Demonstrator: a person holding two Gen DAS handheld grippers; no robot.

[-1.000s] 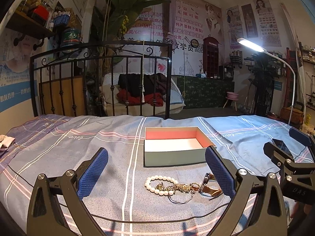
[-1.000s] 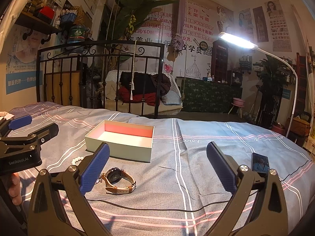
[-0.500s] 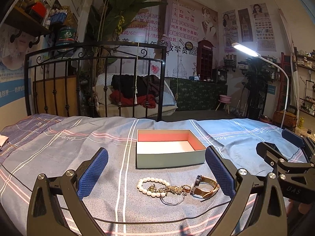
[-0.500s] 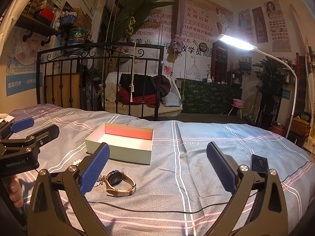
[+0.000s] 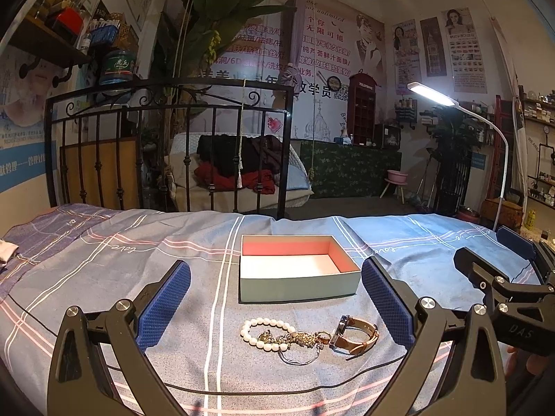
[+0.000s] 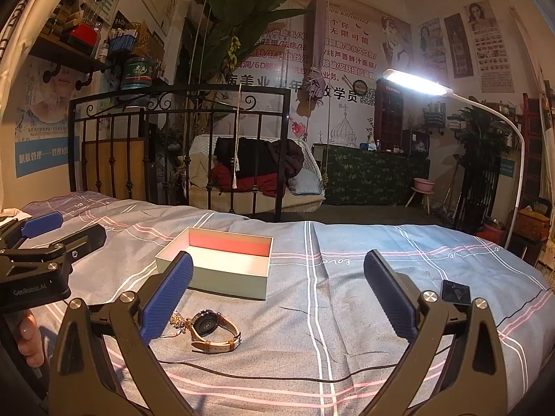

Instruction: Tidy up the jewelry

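Observation:
An open pale-green box (image 5: 298, 282) with a pink and white inside sits on the striped bedspread; it also shows in the right wrist view (image 6: 222, 275). In front of it lie a white pearl bracelet (image 5: 263, 334), a tangled gold chain (image 5: 300, 339) and a brown-strap watch (image 5: 353, 334). The watch (image 6: 213, 332) and part of the chain (image 6: 177, 320) show in the right wrist view. My left gripper (image 5: 275, 306) is open and empty, held above the jewelry. My right gripper (image 6: 277, 294) is open and empty, to the right of the watch.
A thin black cable (image 5: 242, 391) runs across the bedspread near me. A small dark phone (image 6: 456, 292) lies on the bed at the right. A black iron bed frame (image 5: 166, 145) stands at the far edge, a white floor lamp (image 6: 416, 81) at the right.
The left wrist view has shifted, so the box and jewelry slid left then sit centred between the fingers. The right gripper has moved little. Both stay open.

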